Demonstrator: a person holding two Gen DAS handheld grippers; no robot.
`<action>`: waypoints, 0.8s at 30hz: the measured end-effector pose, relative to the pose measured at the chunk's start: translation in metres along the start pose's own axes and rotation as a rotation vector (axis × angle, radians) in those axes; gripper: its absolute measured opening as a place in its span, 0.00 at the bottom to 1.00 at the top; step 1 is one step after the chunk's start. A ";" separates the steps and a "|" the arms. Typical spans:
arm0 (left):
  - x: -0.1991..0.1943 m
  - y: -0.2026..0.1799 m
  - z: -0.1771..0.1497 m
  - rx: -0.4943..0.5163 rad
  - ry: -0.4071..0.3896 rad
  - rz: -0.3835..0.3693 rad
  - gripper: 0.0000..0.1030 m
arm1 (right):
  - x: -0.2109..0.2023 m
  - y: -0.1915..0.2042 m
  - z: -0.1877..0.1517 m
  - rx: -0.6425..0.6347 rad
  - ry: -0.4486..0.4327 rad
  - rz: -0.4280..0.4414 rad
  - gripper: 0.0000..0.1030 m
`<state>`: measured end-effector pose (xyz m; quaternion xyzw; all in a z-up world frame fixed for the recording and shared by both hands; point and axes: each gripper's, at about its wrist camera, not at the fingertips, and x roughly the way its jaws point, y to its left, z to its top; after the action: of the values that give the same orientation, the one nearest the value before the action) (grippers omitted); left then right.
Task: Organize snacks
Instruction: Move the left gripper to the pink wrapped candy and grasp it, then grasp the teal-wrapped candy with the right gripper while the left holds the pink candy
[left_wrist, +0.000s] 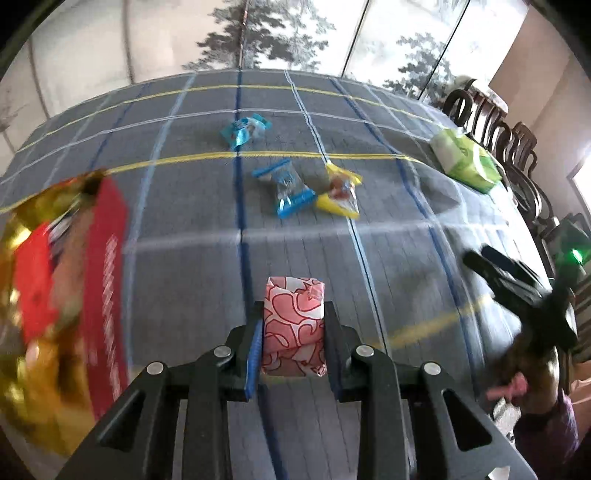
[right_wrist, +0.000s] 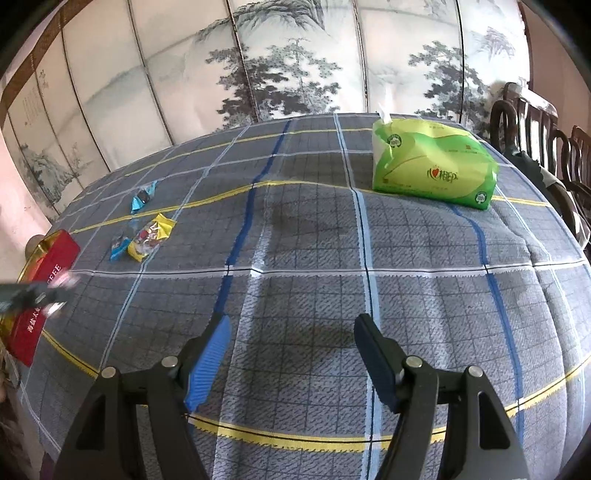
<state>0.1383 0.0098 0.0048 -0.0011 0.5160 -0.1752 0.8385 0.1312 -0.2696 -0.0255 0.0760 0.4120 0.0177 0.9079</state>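
Note:
My left gripper (left_wrist: 293, 310) is shut on a pink-and-white wrapped snack (left_wrist: 293, 325), held just above the checked tablecloth (left_wrist: 388, 258). To its left stands a red box (left_wrist: 107, 280) with gold lining, blurred. Farther off lie two blue-wrapped candies (left_wrist: 245, 130) (left_wrist: 284, 192) and a yellow-wrapped one (left_wrist: 340, 194). In the right wrist view my right gripper (right_wrist: 291, 354) is open over bare cloth with nothing between its fingers. The same view shows the yellow candy (right_wrist: 151, 236), the red box (right_wrist: 44, 288) and the blurred left gripper (right_wrist: 33, 295) at the far left.
A green tissue pack (right_wrist: 432, 166) sits at the back right of the table. Dark wooden chairs (right_wrist: 546, 140) stand along the right edge. A painted folding screen (right_wrist: 295, 55) closes off the far side. A hand in a purple sleeve (left_wrist: 543, 417) holds the right gripper.

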 end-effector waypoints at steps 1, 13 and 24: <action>-0.009 -0.001 -0.009 0.001 -0.013 0.000 0.25 | 0.000 0.001 0.000 -0.009 0.000 0.013 0.69; -0.080 0.024 -0.050 -0.056 -0.071 0.031 0.25 | 0.003 0.114 0.078 -0.262 -0.008 0.377 0.69; -0.108 0.068 -0.045 -0.120 -0.134 0.082 0.25 | 0.141 0.197 0.165 -0.228 0.175 0.343 0.69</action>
<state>0.0753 0.1132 0.0645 -0.0420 0.4681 -0.1088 0.8759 0.3542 -0.0822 0.0070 0.0401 0.4656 0.2246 0.8551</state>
